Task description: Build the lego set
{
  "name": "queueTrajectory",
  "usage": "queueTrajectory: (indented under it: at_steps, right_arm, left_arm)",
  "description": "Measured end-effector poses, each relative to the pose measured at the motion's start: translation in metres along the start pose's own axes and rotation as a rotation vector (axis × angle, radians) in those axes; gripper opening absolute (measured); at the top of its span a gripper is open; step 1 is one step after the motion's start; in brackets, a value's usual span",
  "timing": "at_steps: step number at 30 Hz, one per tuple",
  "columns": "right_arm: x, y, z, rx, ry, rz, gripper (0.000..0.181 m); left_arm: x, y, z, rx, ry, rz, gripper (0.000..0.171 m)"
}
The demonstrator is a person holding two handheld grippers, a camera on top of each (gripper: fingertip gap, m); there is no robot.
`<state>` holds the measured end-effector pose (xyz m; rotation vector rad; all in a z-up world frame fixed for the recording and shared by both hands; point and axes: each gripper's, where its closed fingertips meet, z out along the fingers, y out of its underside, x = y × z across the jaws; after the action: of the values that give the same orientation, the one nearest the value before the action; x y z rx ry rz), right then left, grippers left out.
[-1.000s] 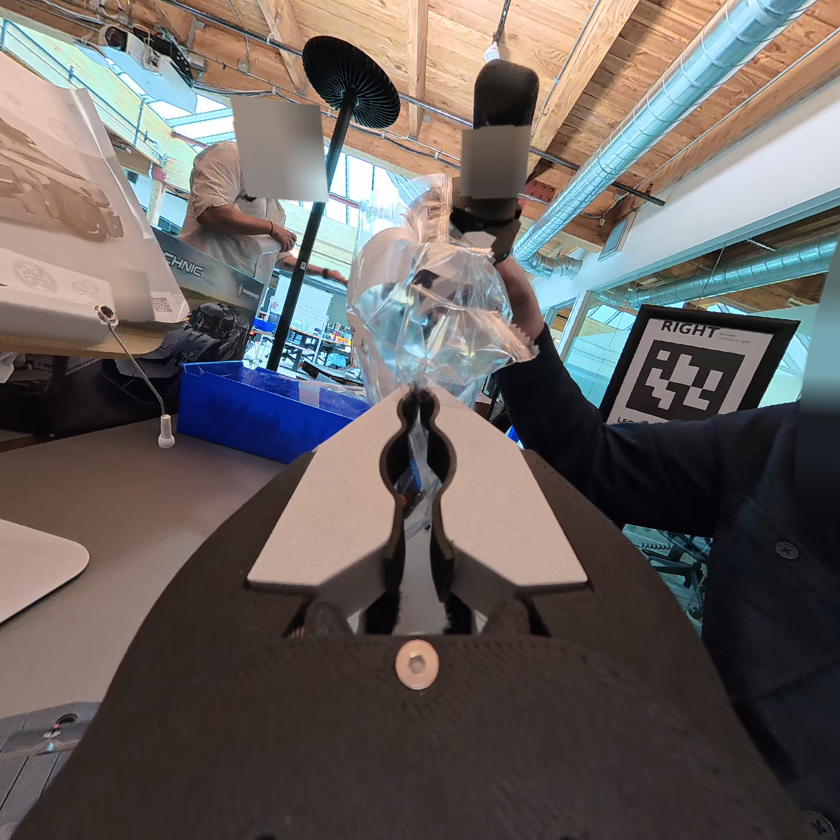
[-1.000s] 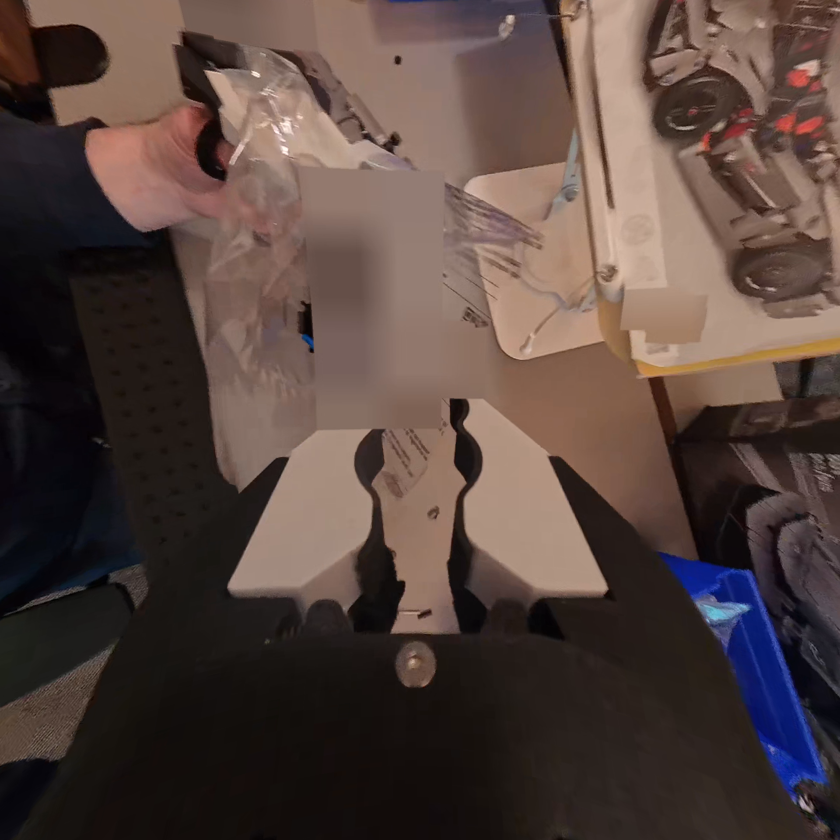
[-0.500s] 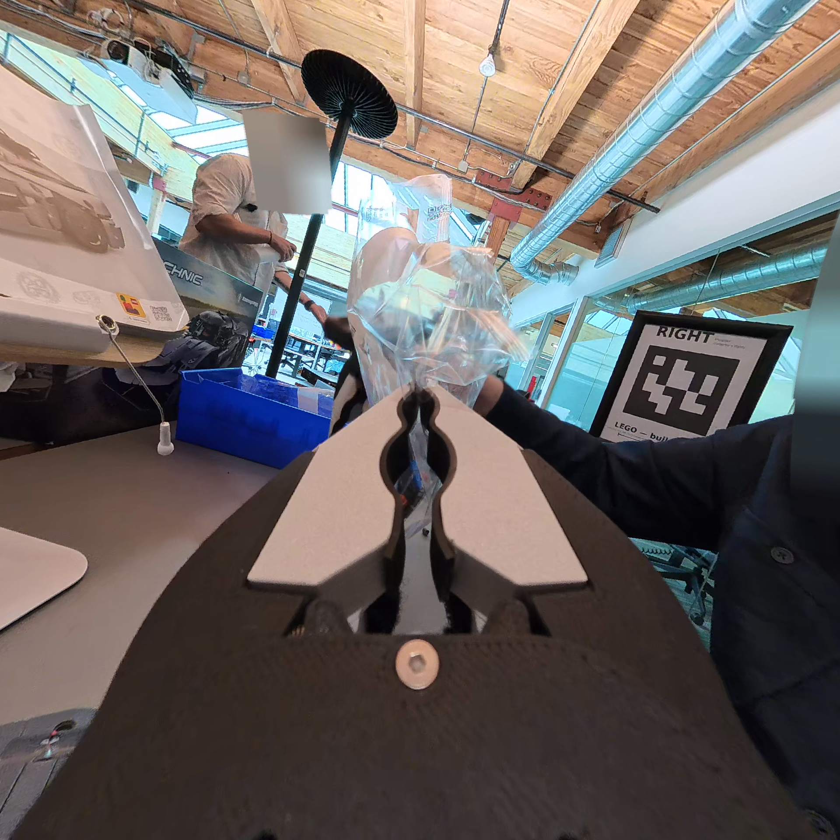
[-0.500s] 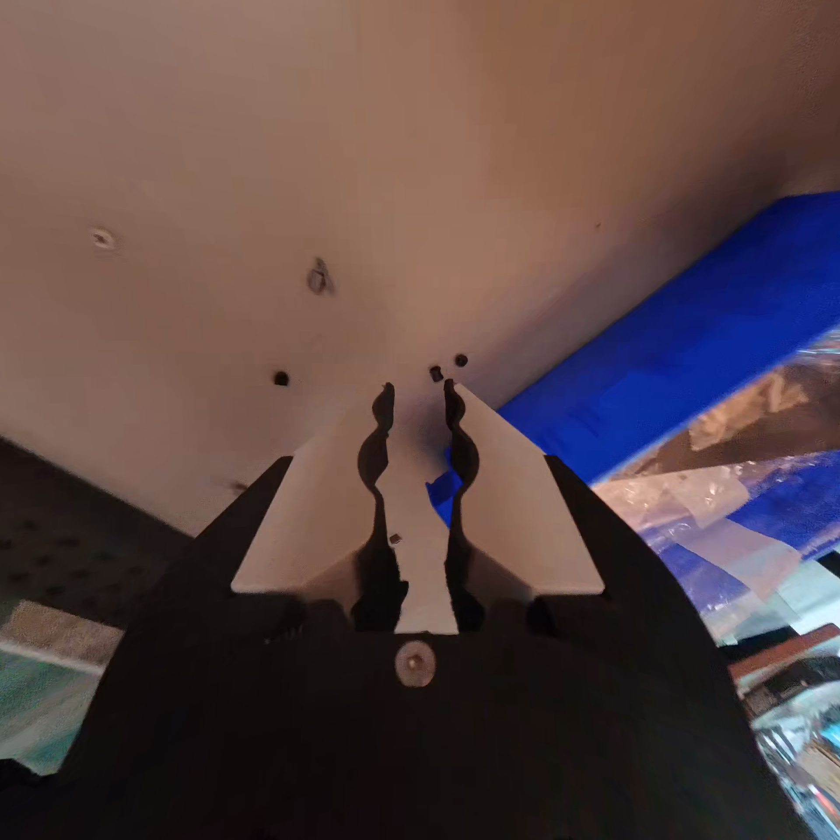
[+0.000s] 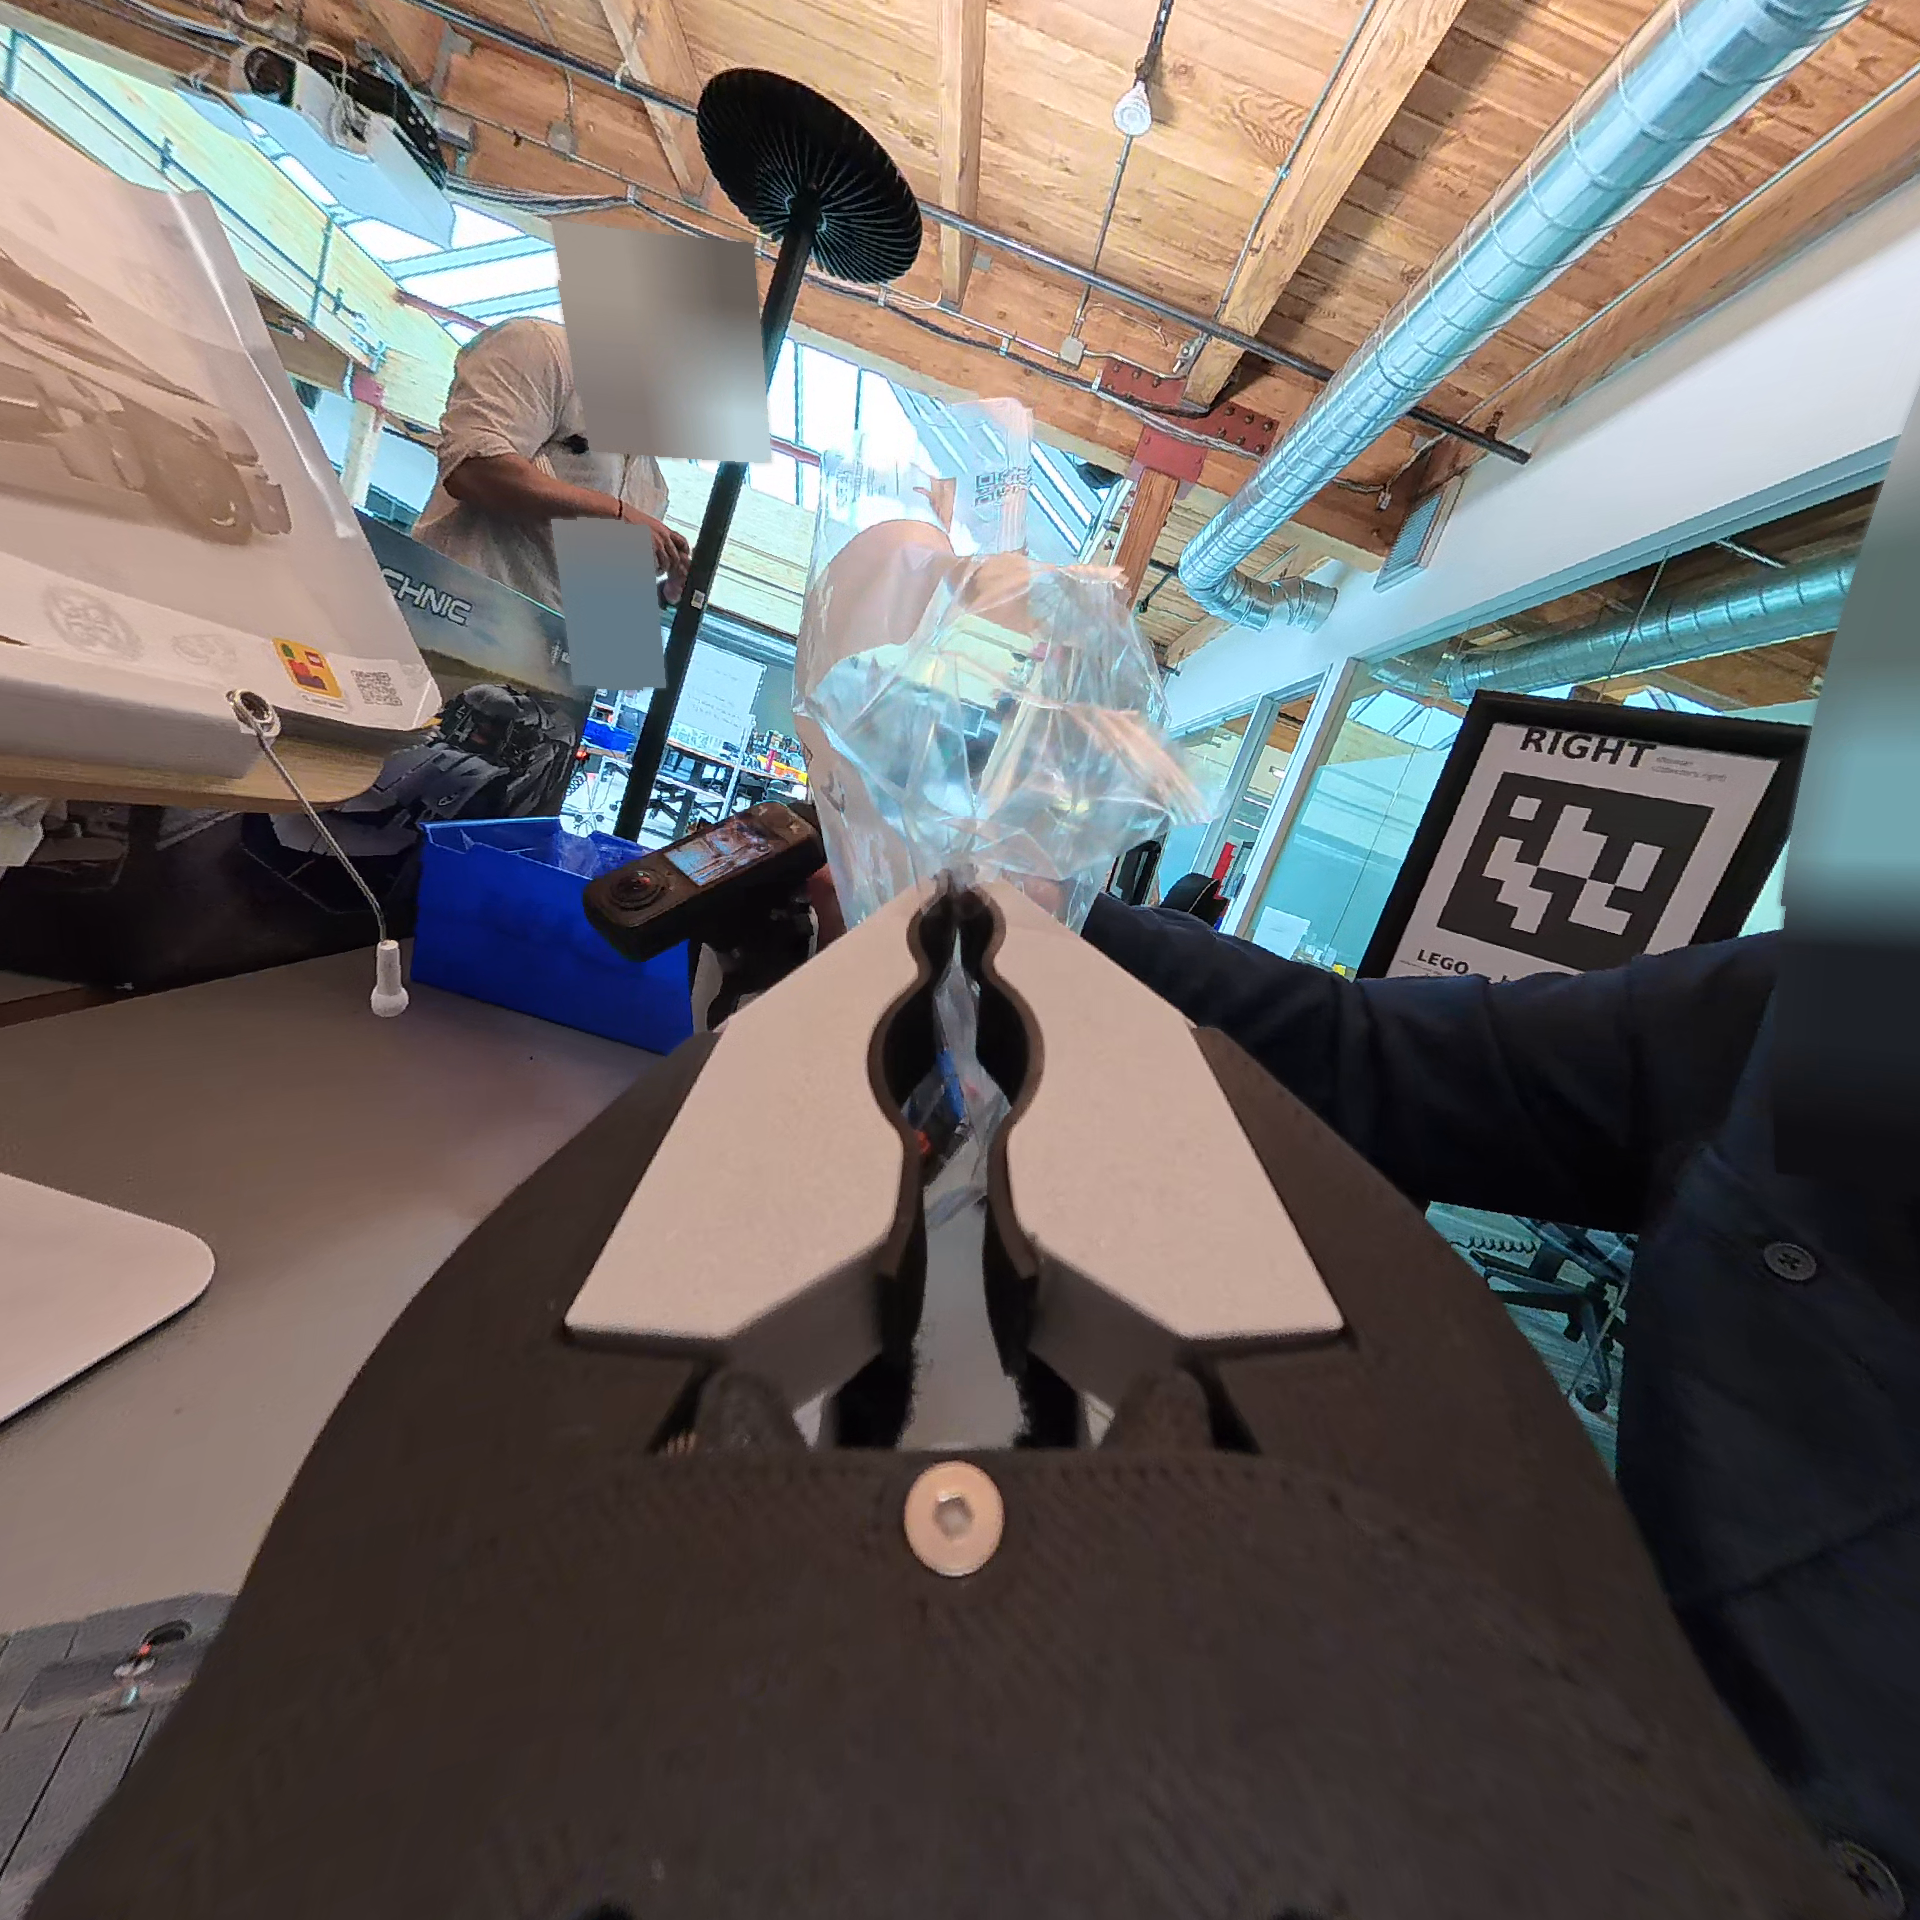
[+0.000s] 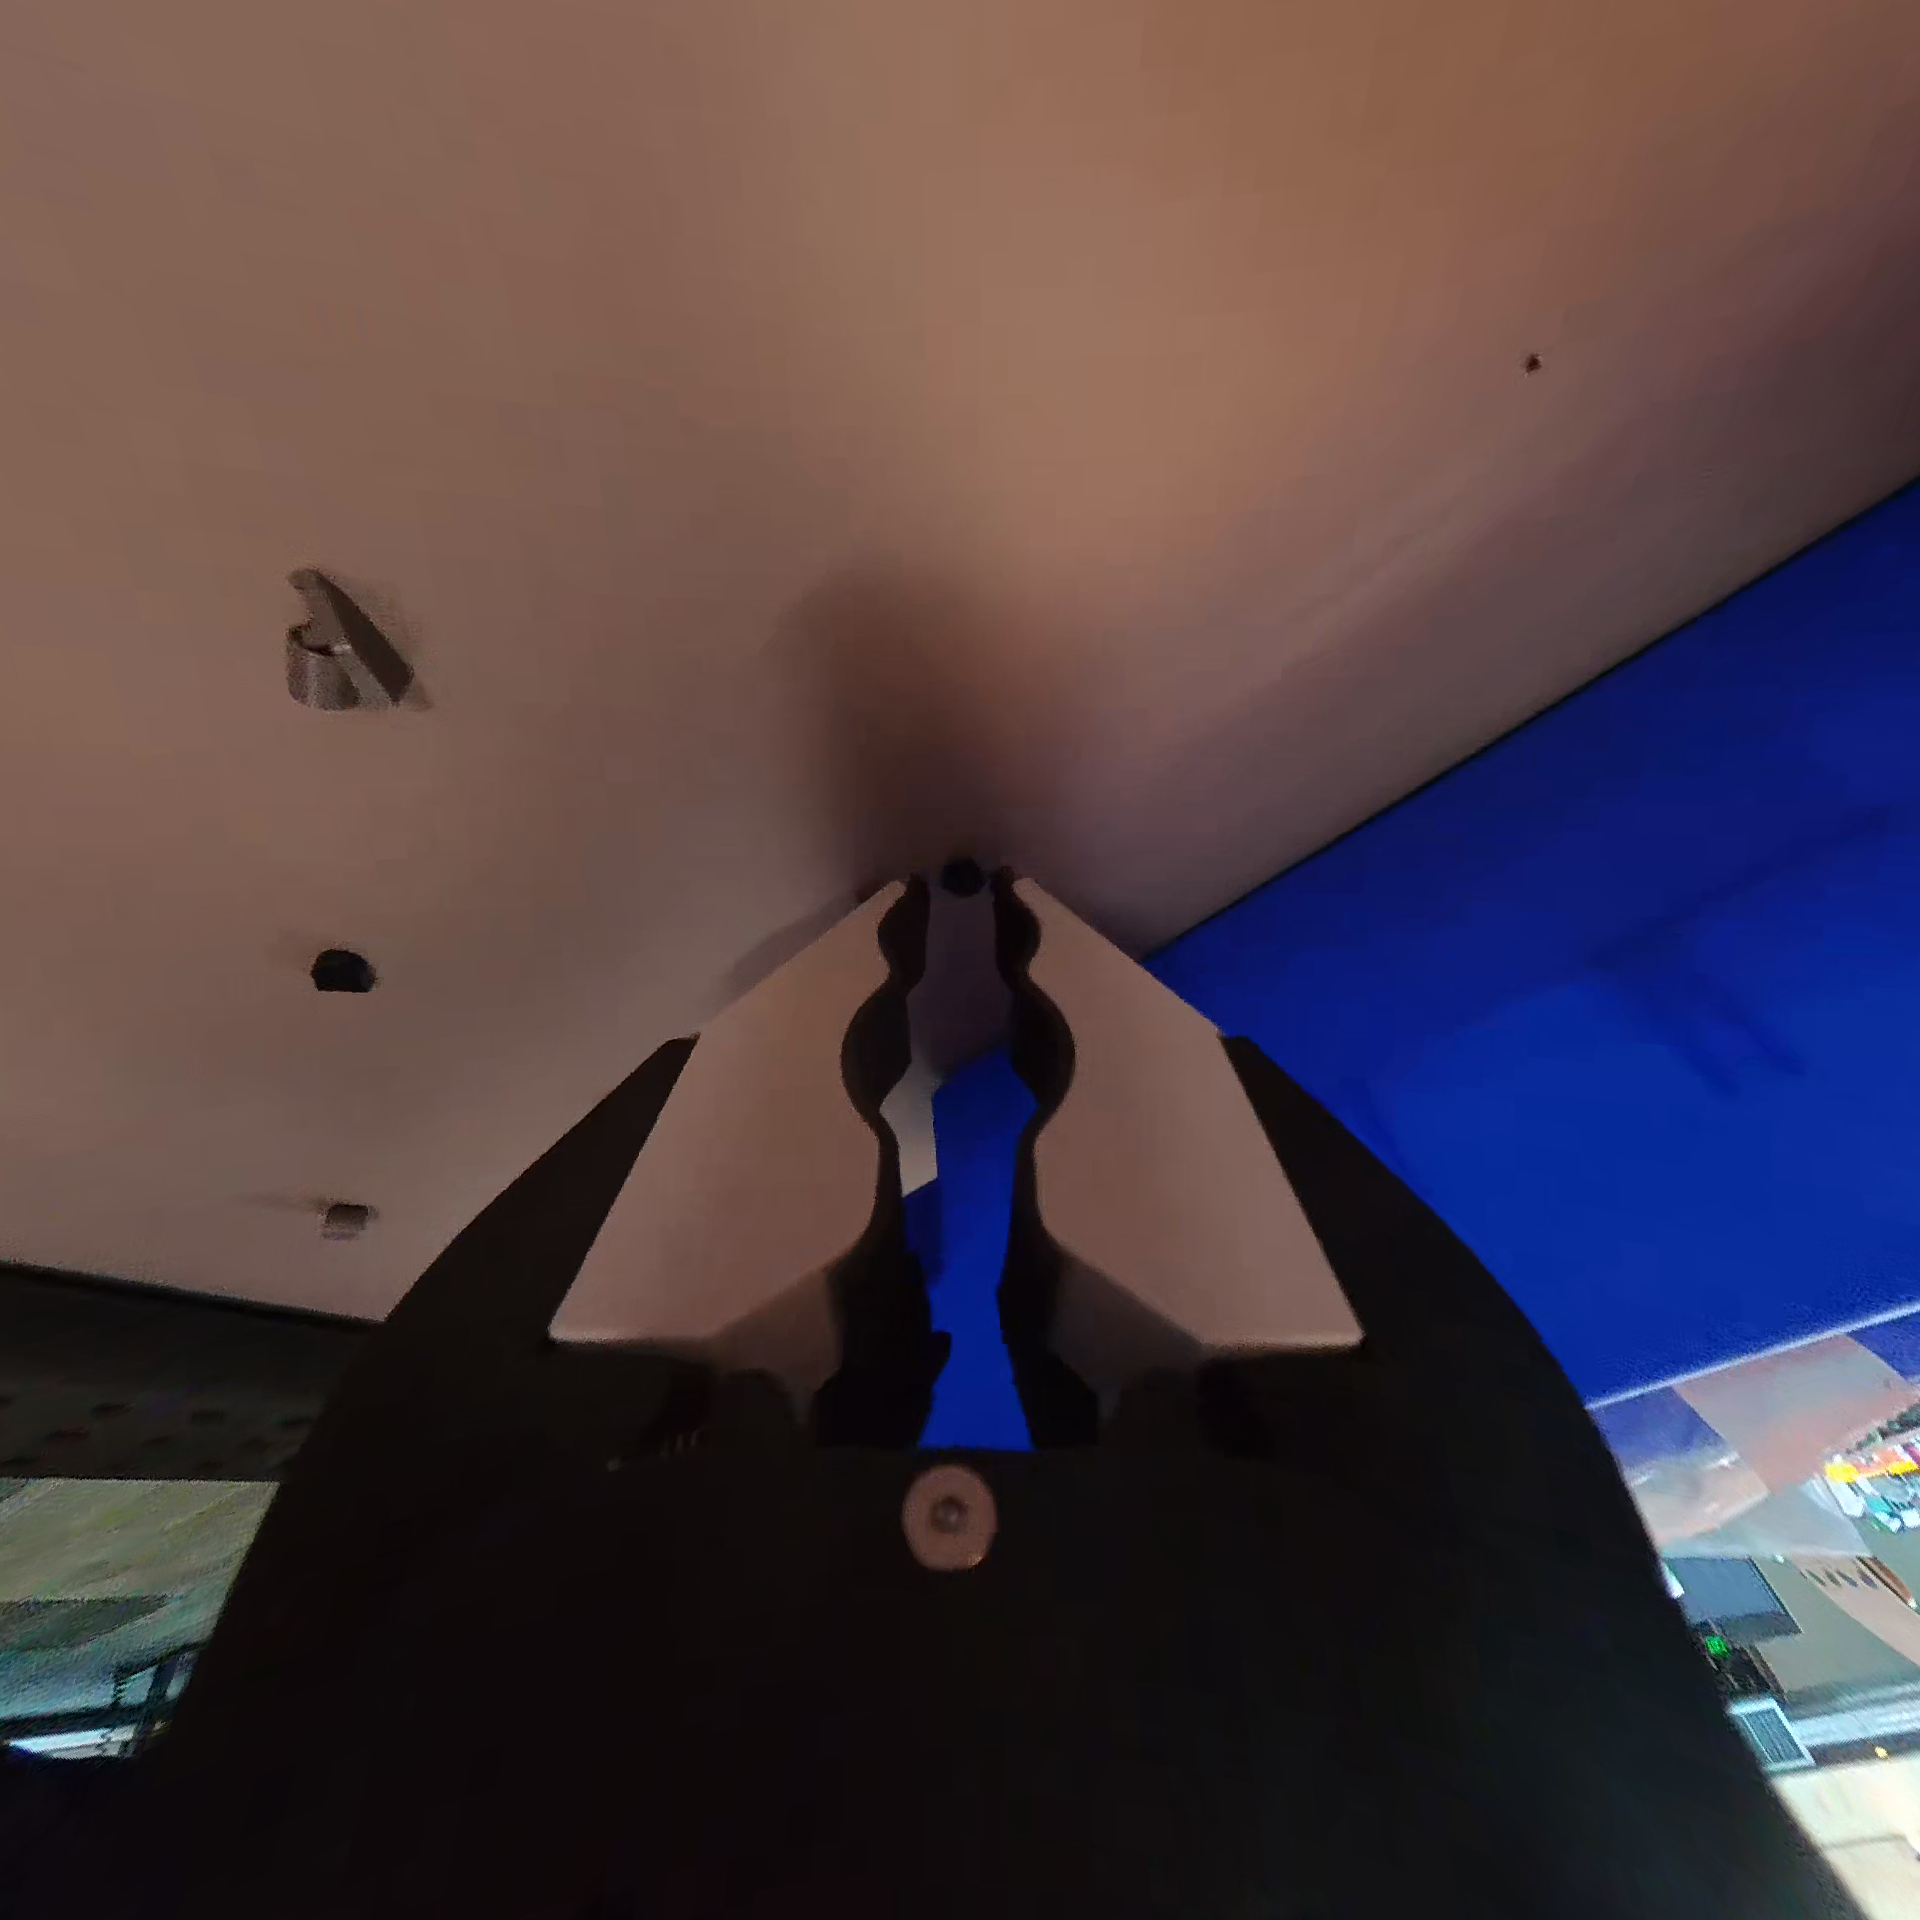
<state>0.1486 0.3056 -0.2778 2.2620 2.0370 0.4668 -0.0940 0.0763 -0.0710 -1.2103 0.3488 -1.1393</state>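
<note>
Lowered to the table, right claw seemingly brackets a black pin, unclenched.

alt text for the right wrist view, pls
The right hand-held gripper points down at a pale tabletop, its two fingers slightly apart around a small black piece right at their tips. A blue bin sits to the right, and a few more small loose pieces lie on the table to the left.
</note>
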Motion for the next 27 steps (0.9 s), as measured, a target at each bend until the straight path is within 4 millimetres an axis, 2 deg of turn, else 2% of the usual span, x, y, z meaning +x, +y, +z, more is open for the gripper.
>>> queueTrajectory:
  at_steps: [8, 11, 13, 14, 17, 20, 22, 23, 24, 27]
  right_arm:
    - [-0.001, -0.002, 0.000, 0.007, -0.020, -0.004, 0.005]
    - [-0.001, -0.003, -0.013, 0.060, 0.000, 0.003, 0.005]
    - [-0.002, -0.009, -0.041, 0.165, 0.014, 0.014, 0.005]
    - [-0.005, -0.013, -0.063, 0.243, 0.016, 0.013, 0.005]
    - [-0.025, -0.027, -0.154, 0.566, -0.037, -0.021, 0.004]
    - [-0.061, -0.037, -0.253, 0.889, -0.078, -0.142, 0.005]
    - [-0.090, -0.041, -0.300, 1.023, -0.089, -0.253, 0.005]
    - [-0.103, -0.043, -0.315, 1.060, -0.096, -0.298, 0.005]
    - [-0.112, -0.047, -0.321, 1.062, -0.097, -0.323, 0.005]
    - [-0.119, -0.065, -0.314, 1.004, -0.065, -0.328, 0.006]
  left_arm:
    - [0.001, -0.002, -0.001, 0.006, -0.001, 0.003, 0.000]
    - [0.001, -0.001, -0.001, 0.003, 0.000, 0.002, 0.000]
    - [0.000, 0.000, 0.000, 0.000, 0.000, 0.001, 0.000]
    - [0.000, 0.000, 0.000, -0.001, 0.000, 0.001, 0.000]
    - [0.000, 0.001, 0.000, -0.004, -0.001, -0.001, 0.000]
    - [0.000, 0.001, 0.000, -0.005, -0.001, 0.002, 0.000]
    - [0.000, 0.002, 0.000, -0.006, -0.002, 0.000, 0.000]
    - [0.000, 0.002, 0.000, -0.007, -0.002, -0.001, 0.000]
    - [0.000, 0.003, 0.000, -0.008, -0.002, -0.002, 0.000]
    - [0.000, 0.005, 0.000, -0.011, -0.002, -0.006, 0.000]
